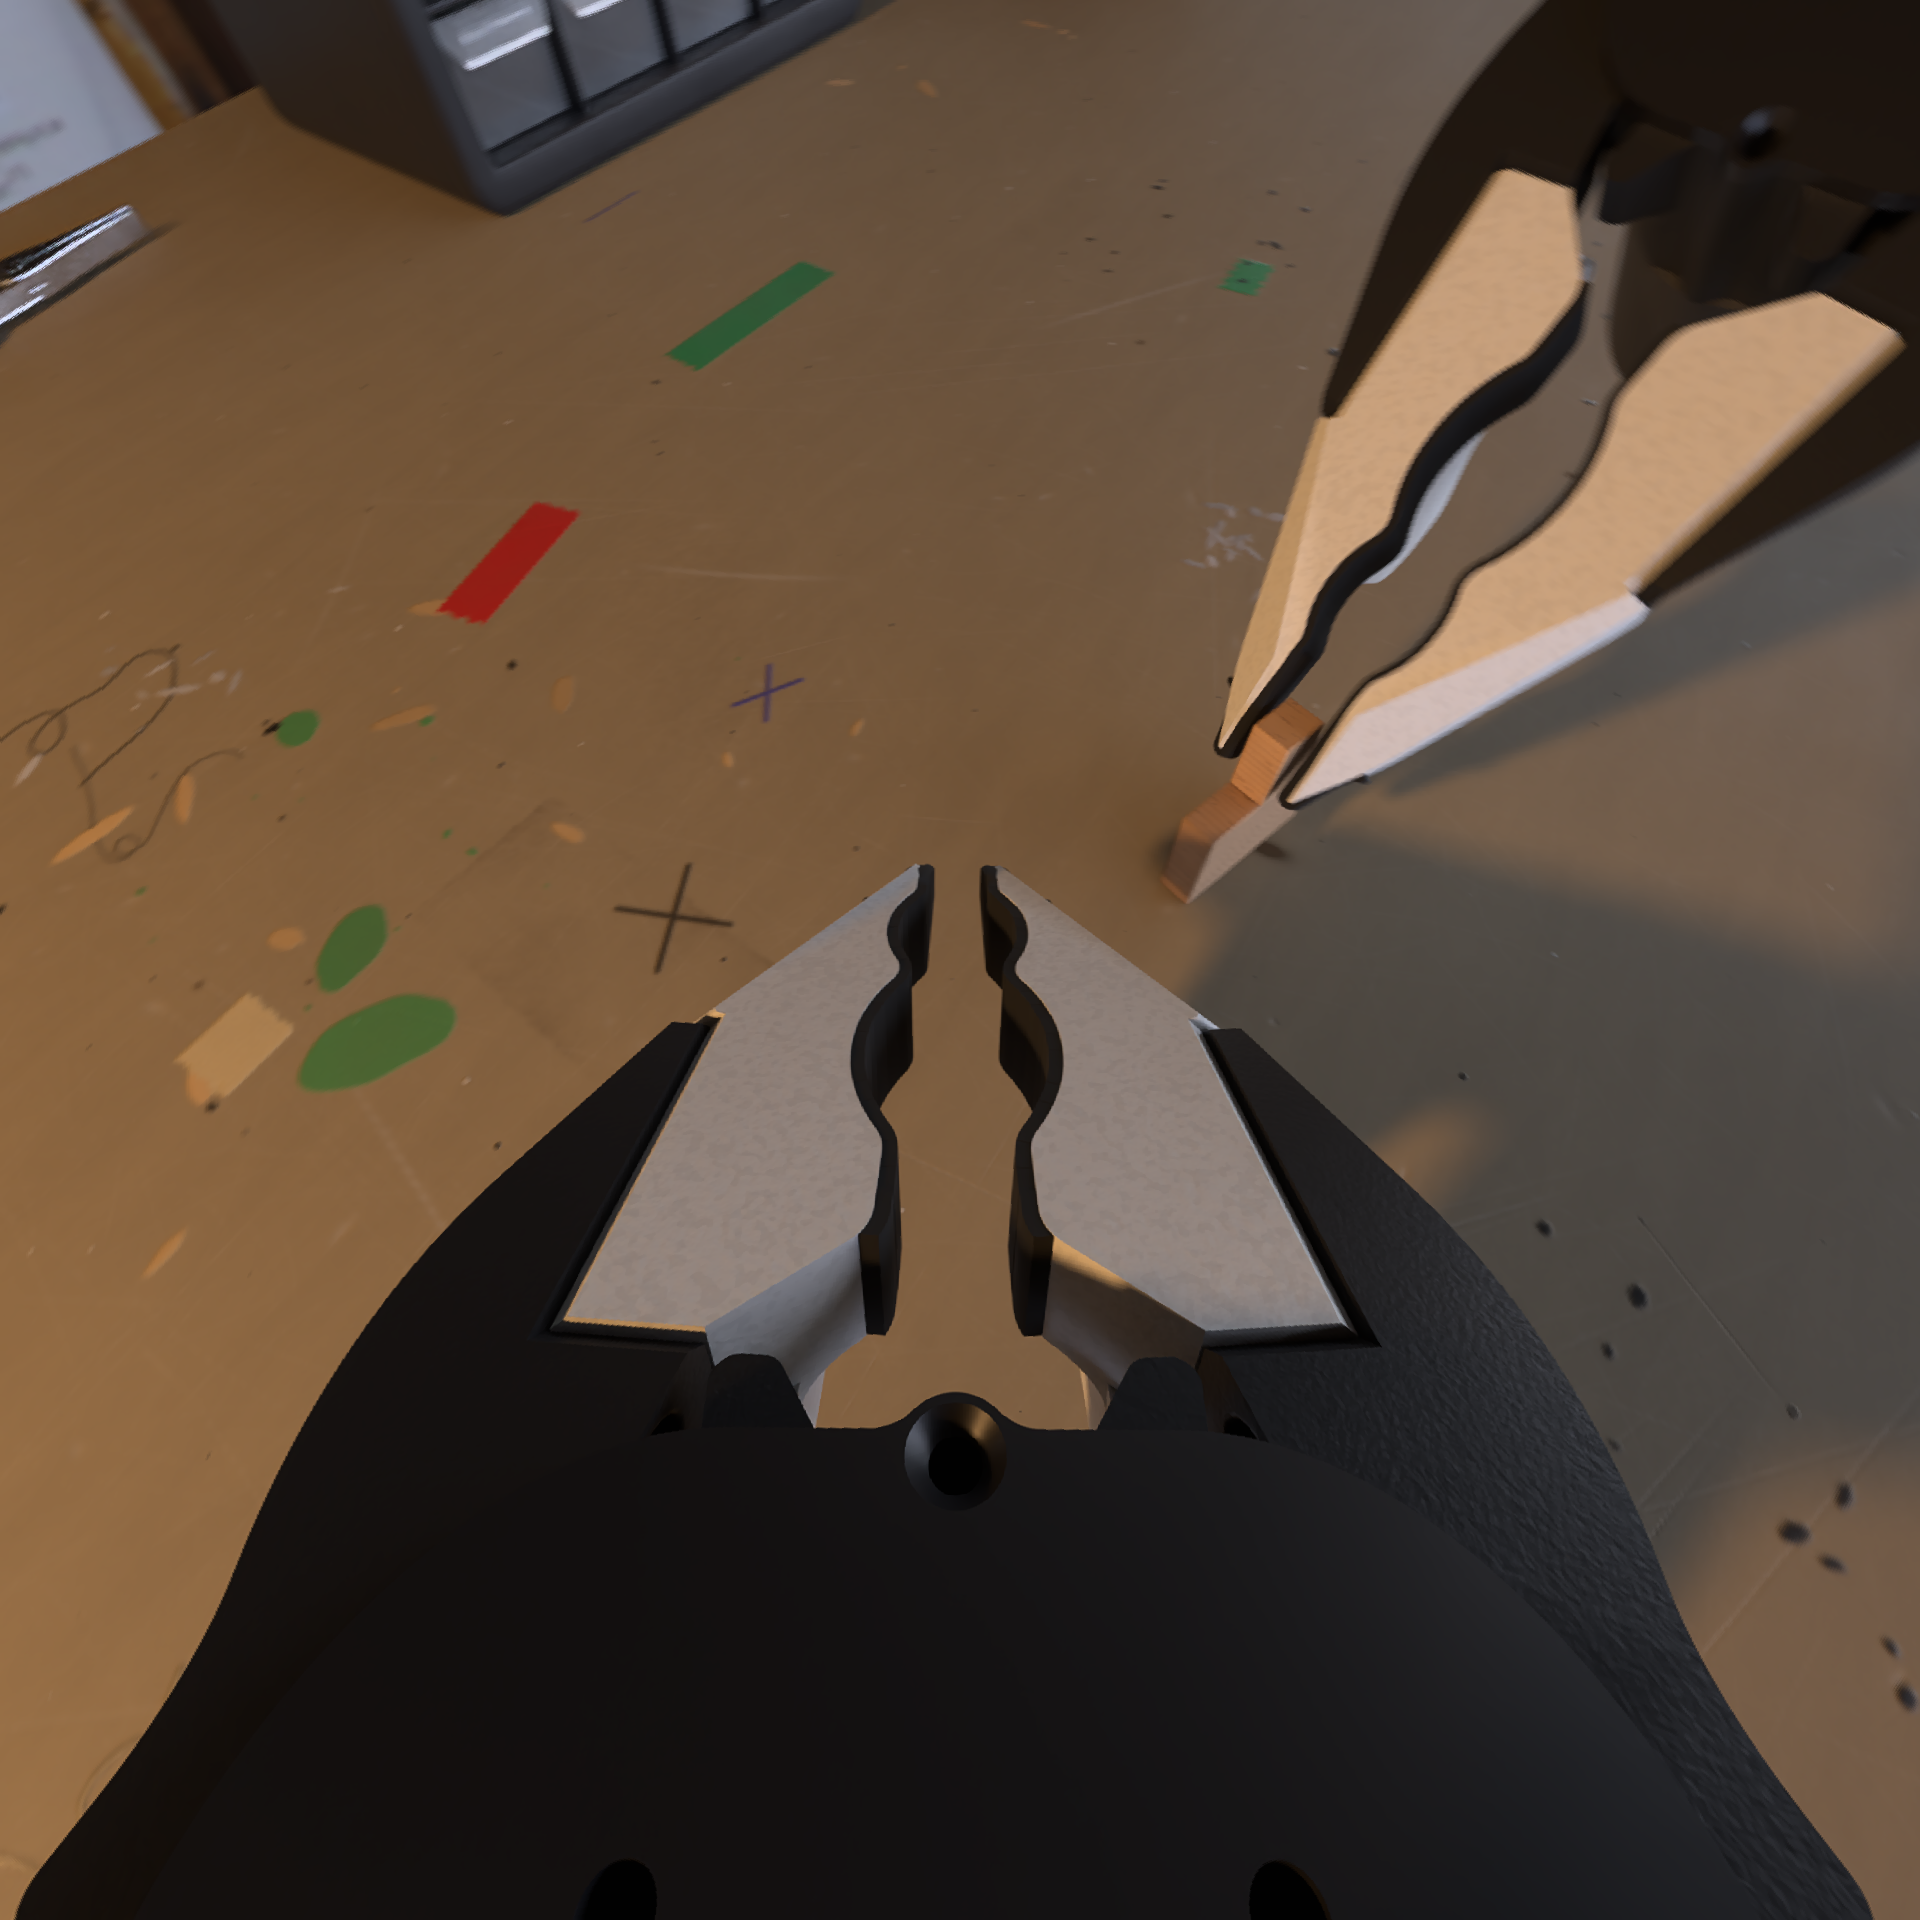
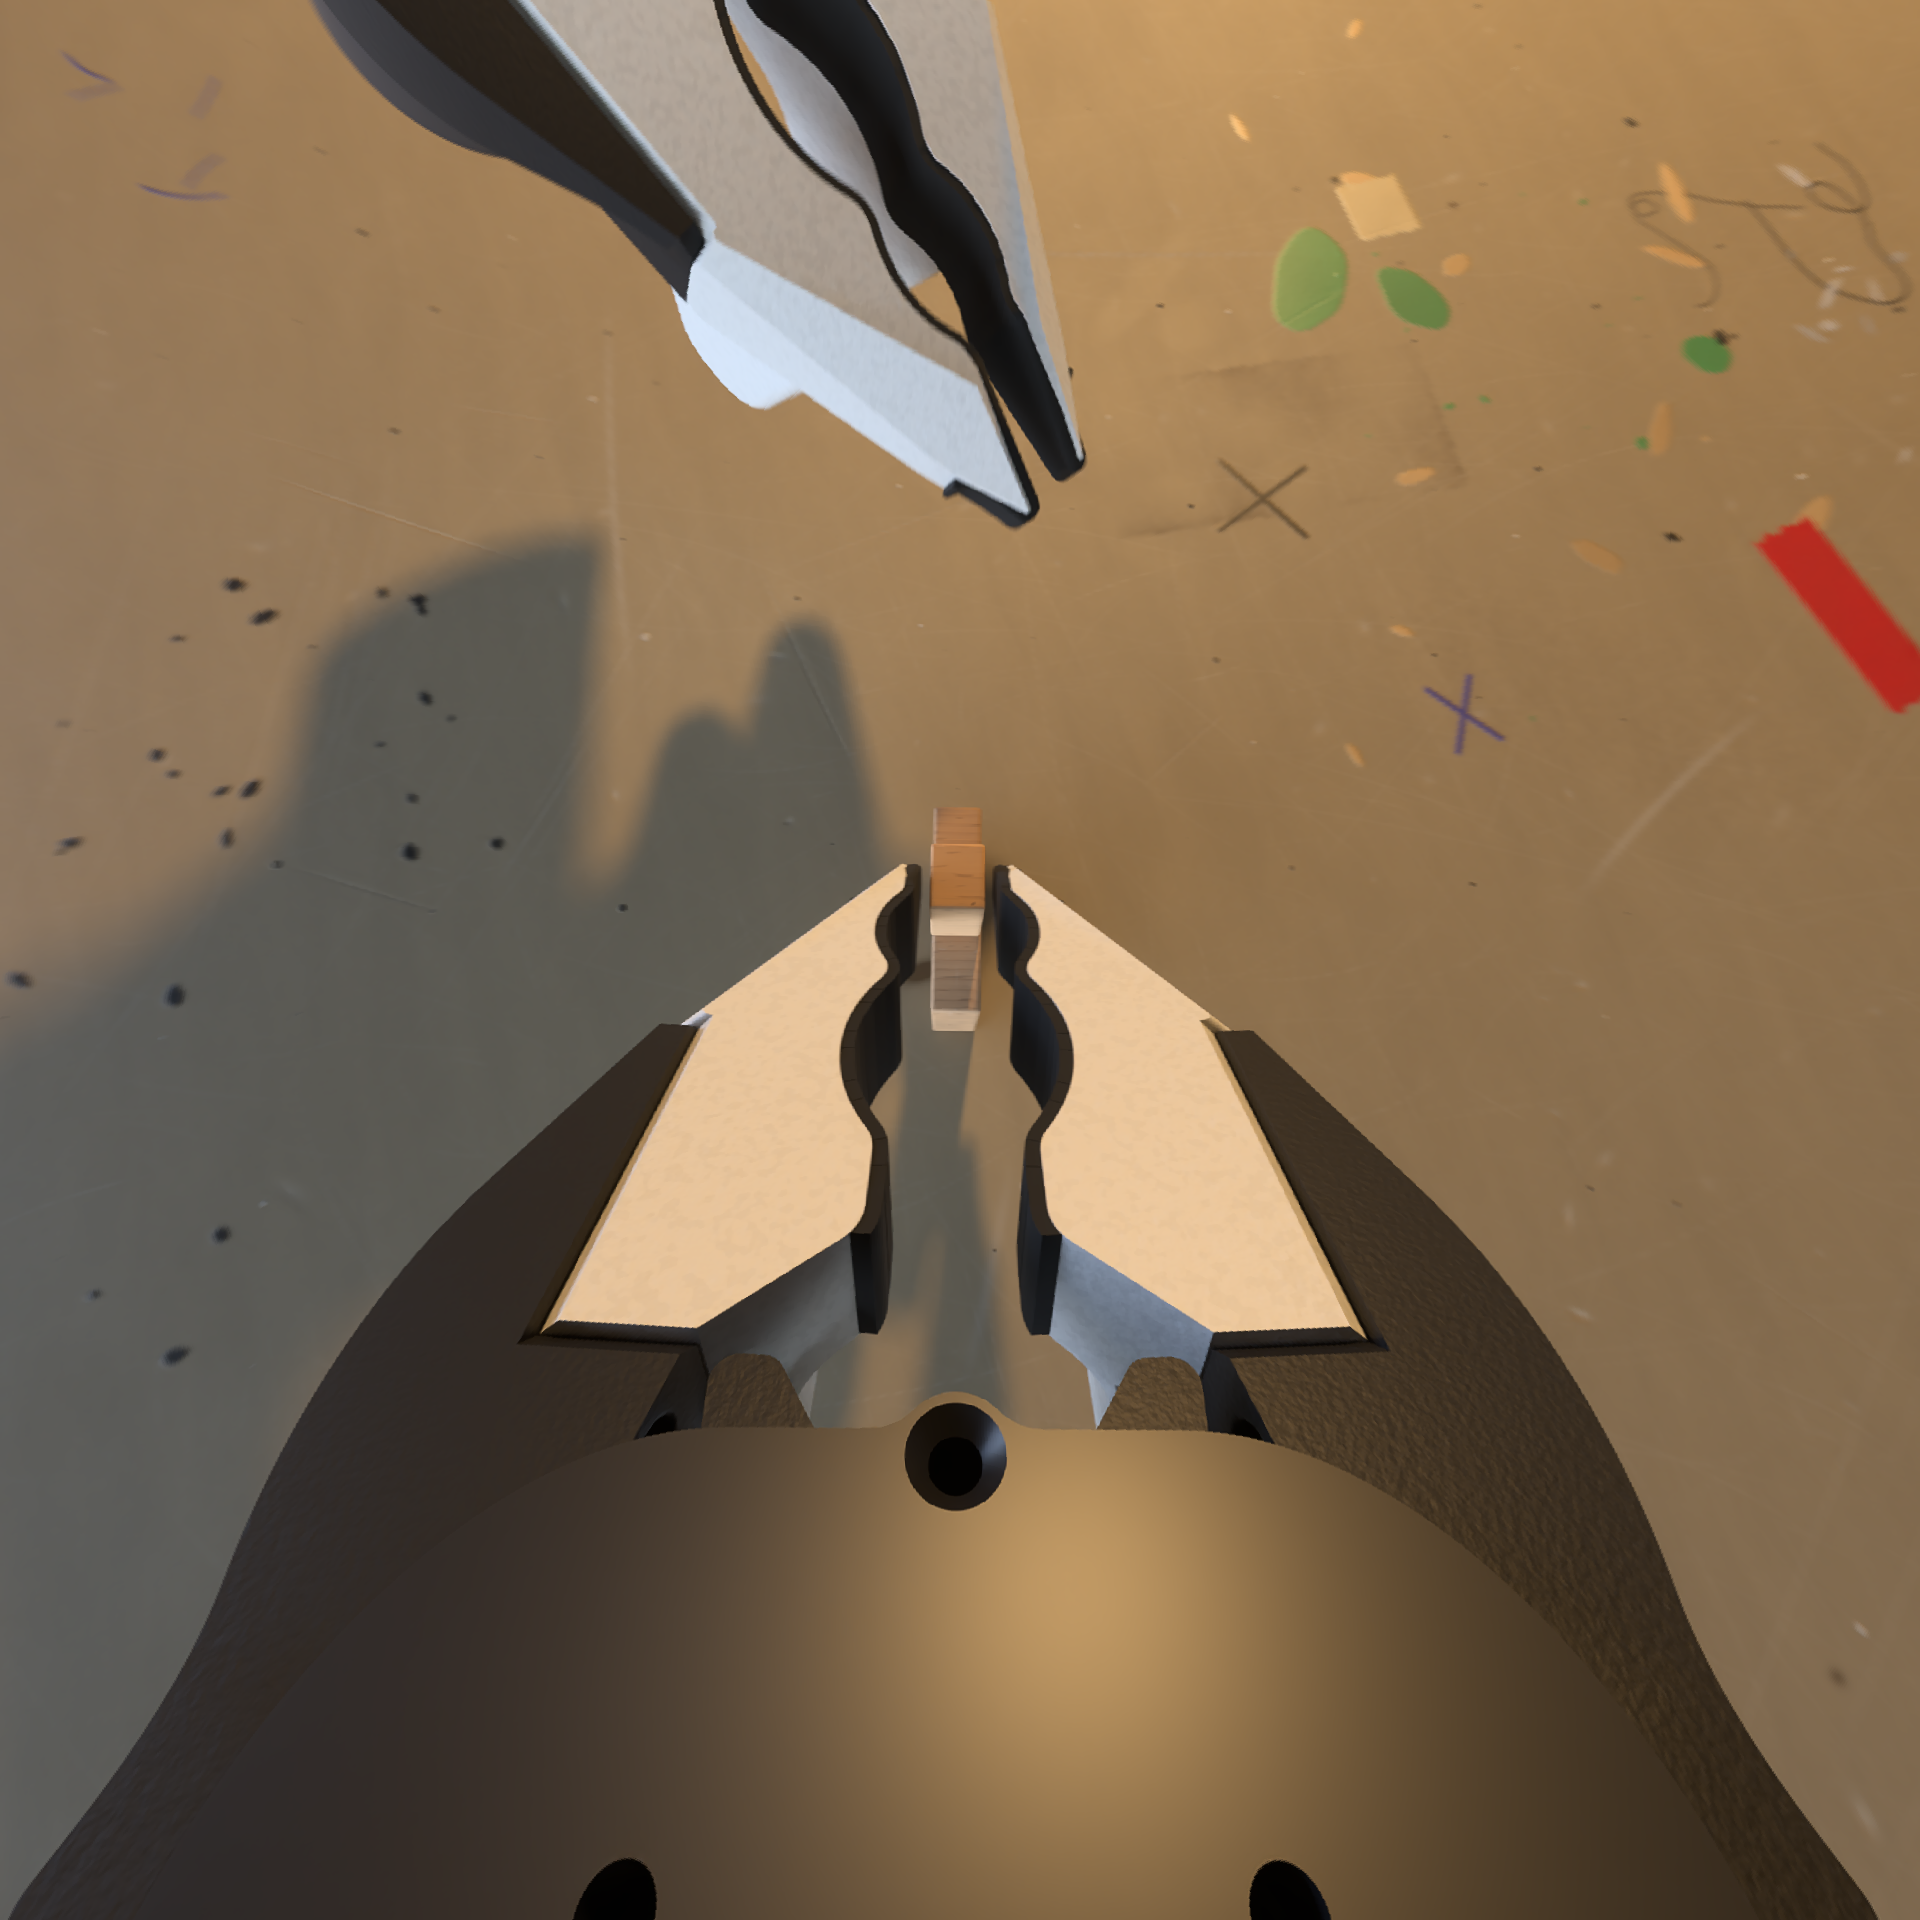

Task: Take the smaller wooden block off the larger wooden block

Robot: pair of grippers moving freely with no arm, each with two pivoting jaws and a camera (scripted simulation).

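Observation:
The smaller wooden block (image 2: 957,875), orange-brown, sits on one end of the larger, paler wooden block (image 2: 955,982), which lies flat on the tabletop. My right gripper (image 2: 957,881) is open, with one fingertip on each side of the smaller block and a thin gap showing on both sides. In the left wrist view, the right gripper (image 1: 1262,771) reaches down over the smaller block (image 1: 1276,740) and the larger block (image 1: 1210,840). My left gripper (image 1: 957,878) is empty, its jaws a narrow gap apart, hovering left of the blocks. It also shows in the right wrist view (image 2: 1044,488), beyond the blocks.
The brown tabletop (image 1: 935,520) carries a red tape strip (image 1: 509,561), green tape strips (image 1: 750,314), green paint spots (image 1: 376,1039) and pen crosses (image 1: 673,918). A dark drawer cabinet (image 1: 582,83) stands at the far edge. Gripper shadows fall to the right of the blocks.

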